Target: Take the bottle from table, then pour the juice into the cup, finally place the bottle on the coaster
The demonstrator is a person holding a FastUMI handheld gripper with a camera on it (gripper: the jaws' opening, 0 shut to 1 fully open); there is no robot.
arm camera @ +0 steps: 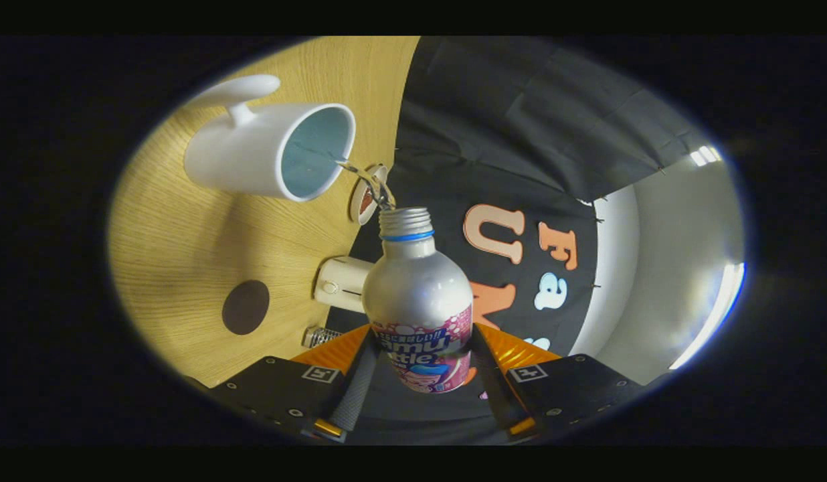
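Observation:
My gripper (419, 365) is shut on the silver bottle (417, 294), both fingers pressing its pink-labelled lower body. The view is rolled sideways, so the bottle is tipped toward the white cup (269, 150). The bottle's open threaded mouth with a blue ring sits just short of the cup's rim. A thin clear stream (363, 177) runs from the mouth into the cup's pale blue inside. The cup's handle points away from the bottle. A round dark brown coaster (245, 306) lies flat on the wooden table (186, 241), off to the side of my fingers.
A small white box-like device (340, 282) and a silvery ribbed cap (318, 336) rest near the table's back edge. A small round white-and-red object (365, 199) lies by the cup's rim. The black cloth wall stands behind the table.

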